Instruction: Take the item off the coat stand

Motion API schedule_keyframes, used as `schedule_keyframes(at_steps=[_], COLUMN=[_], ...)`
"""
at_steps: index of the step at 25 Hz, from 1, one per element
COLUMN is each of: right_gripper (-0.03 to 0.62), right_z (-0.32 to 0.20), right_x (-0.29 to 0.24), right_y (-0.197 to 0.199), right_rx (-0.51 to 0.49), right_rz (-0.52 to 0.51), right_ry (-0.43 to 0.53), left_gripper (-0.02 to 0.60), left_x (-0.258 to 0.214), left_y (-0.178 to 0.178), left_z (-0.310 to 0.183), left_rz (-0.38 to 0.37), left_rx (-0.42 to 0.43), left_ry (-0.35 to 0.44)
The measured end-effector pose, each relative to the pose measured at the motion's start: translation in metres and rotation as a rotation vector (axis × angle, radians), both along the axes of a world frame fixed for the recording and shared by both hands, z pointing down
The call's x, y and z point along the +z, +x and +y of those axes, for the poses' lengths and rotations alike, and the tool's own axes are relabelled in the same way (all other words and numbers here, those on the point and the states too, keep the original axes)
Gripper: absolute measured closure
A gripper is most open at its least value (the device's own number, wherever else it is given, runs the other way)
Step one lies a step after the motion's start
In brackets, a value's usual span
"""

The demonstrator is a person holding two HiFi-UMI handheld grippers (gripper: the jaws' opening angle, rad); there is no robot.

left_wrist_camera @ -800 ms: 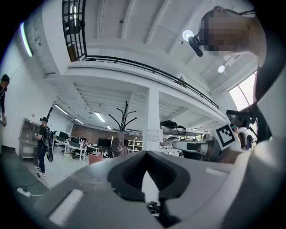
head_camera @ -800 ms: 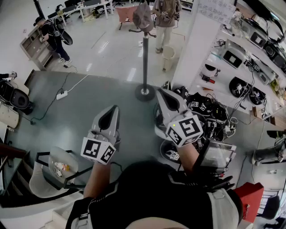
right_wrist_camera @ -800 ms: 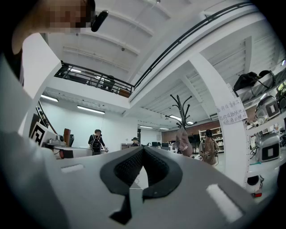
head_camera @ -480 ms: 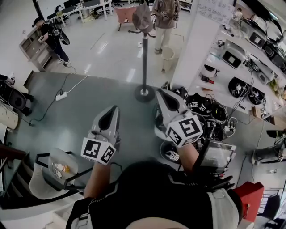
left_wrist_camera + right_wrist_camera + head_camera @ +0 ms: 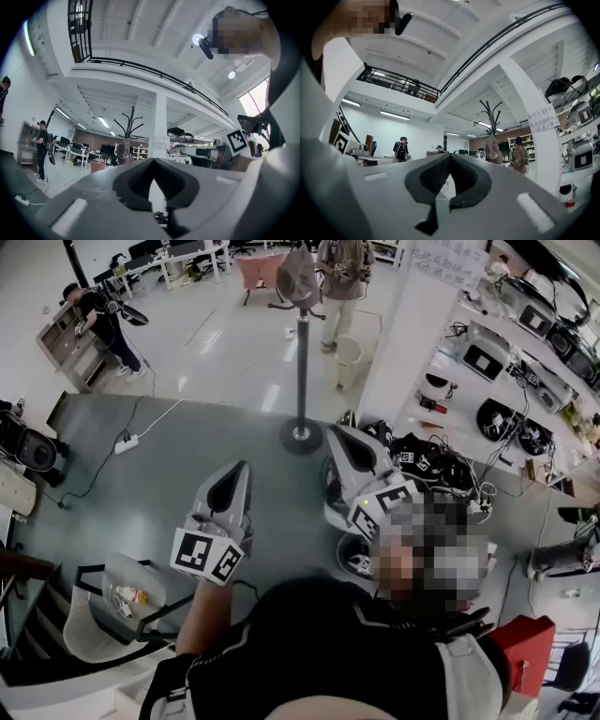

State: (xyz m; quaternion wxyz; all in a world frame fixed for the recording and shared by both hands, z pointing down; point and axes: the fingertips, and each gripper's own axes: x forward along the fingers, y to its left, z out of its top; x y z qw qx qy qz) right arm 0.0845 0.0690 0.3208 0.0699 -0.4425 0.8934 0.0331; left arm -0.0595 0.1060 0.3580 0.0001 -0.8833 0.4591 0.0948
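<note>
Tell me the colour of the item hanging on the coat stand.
Muted pinkish-brown; the item hangs from the dark coat stand, clearest in the right gripper view.

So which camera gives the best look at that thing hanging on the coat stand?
The right gripper view: the hanging item shows side-on and clear, just below the hooks of the coat stand. The head view catches it only from above, near the picture's top edge. The left gripper view shows it small and dim.

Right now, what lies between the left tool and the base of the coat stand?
Only bare grey floor, as the head view shows: nothing stands between the left tool and the coat stand's base.
</note>
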Motion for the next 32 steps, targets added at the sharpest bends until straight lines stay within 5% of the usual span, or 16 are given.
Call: schedule_keyframes(at_steps=[22, 32], right_gripper=[0.585, 0.585], right_z=[0.040, 0.004], right_x=[-0.001, -0.003], right_y=[-0.053, -0.056], right_rx=[0.059, 0.023], right_rz=[0.012, -0.016], right_ry=[0.011, 0.018], left_gripper=[0.568, 0.568], left_x=[0.002, 0.000], left_y=[-0.060, -0.063], left_z=[0.030, 0.004], left_rz=[0.032, 0.014], left_rx=[0.044, 0.011], left_ry=[0.022, 0.021])
